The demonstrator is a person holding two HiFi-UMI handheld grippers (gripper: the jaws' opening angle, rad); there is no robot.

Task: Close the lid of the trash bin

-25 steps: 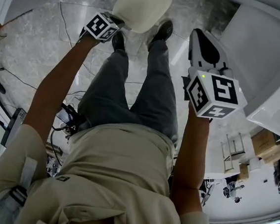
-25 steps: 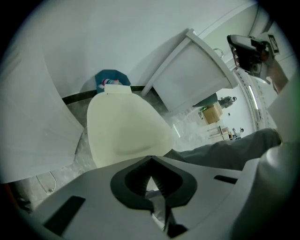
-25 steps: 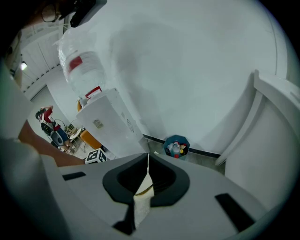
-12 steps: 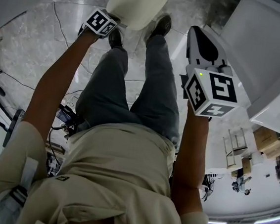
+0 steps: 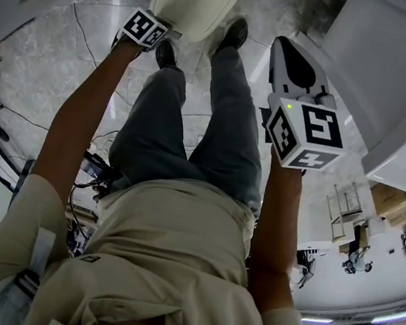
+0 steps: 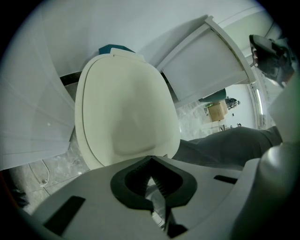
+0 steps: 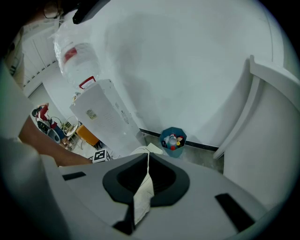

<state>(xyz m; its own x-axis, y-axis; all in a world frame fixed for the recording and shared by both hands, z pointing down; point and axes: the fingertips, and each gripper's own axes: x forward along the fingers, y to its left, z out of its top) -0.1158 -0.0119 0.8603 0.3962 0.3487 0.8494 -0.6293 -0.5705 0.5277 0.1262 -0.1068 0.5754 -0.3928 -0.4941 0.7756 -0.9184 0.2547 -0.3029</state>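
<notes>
The trash bin's cream lid (image 5: 194, 2) lies on the floor just past the person's shoes; in the left gripper view the lid (image 6: 126, 117) fills the middle, its smooth top facing the camera. My left gripper (image 5: 146, 29) is held low at the lid's left edge, and its jaws (image 6: 150, 169) are shut with nothing between them. Whether it touches the lid is hidden. My right gripper (image 5: 290, 55) is raised at the right, well clear of the lid, shut on a scrap of white paper (image 7: 143, 192).
The person's legs (image 5: 193, 121) and shoes stand right beside the bin. White panels (image 5: 385, 76) rise at the right. A small blue bin (image 7: 173, 140) with rubbish stands by the wall. Cables (image 5: 95, 17) run over the marble floor at the left.
The left gripper and the lid have shifted slightly up and left in the head view. The right gripper has hardly moved.
</notes>
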